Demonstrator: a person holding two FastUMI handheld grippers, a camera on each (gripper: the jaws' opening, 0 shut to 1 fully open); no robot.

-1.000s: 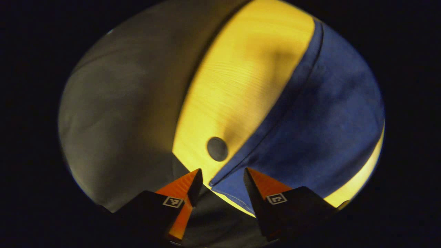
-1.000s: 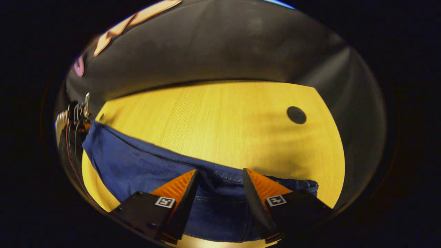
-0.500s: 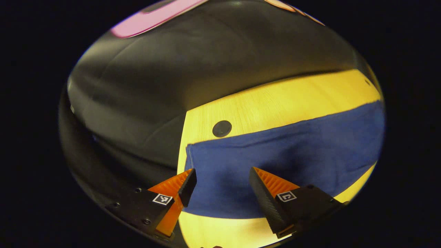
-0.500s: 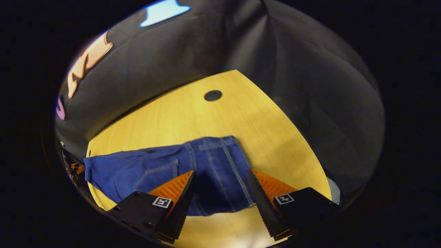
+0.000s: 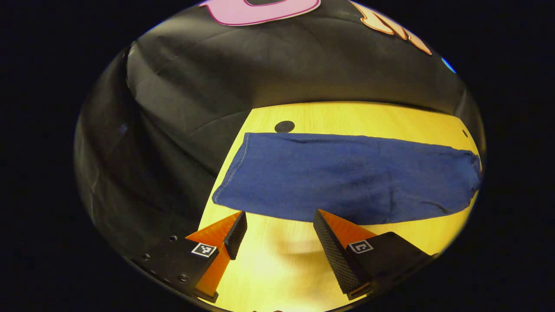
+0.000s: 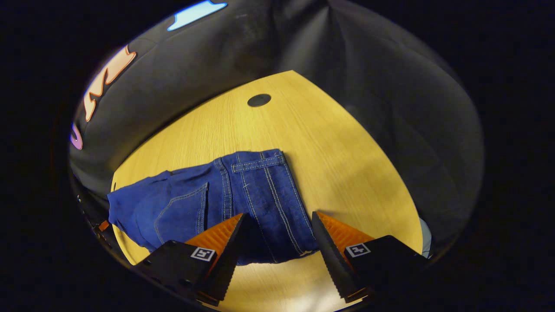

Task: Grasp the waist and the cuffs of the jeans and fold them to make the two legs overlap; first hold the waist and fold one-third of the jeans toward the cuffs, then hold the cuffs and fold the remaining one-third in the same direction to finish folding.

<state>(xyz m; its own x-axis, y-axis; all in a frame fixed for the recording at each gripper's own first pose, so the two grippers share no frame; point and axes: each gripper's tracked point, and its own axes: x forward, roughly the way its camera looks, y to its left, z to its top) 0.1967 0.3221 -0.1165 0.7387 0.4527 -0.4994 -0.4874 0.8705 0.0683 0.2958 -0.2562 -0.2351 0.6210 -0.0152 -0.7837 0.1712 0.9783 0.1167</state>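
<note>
A: How do the jeans (image 5: 347, 177) look?
B: Dark blue, flat on the tabletop (image 5: 368, 115), legs overlapped, waist (image 6: 258, 164) stitched pale
A: Tools?
B: Left tool (image 5: 277, 232) and right tool (image 6: 277, 232) both wide, holding nothing

dark blue denim jeans (image 5: 342, 175) flat on light wooden bench (image 6: 347, 164), legs overlapped into one strip; waist end (image 6: 258, 162) with pale stitching, cuff hem (image 5: 232, 169) opposite

jeans (image 5: 347, 177): matt blue denim, stitched seams | table (image 6: 347, 160): smooth light wood grain
</note>
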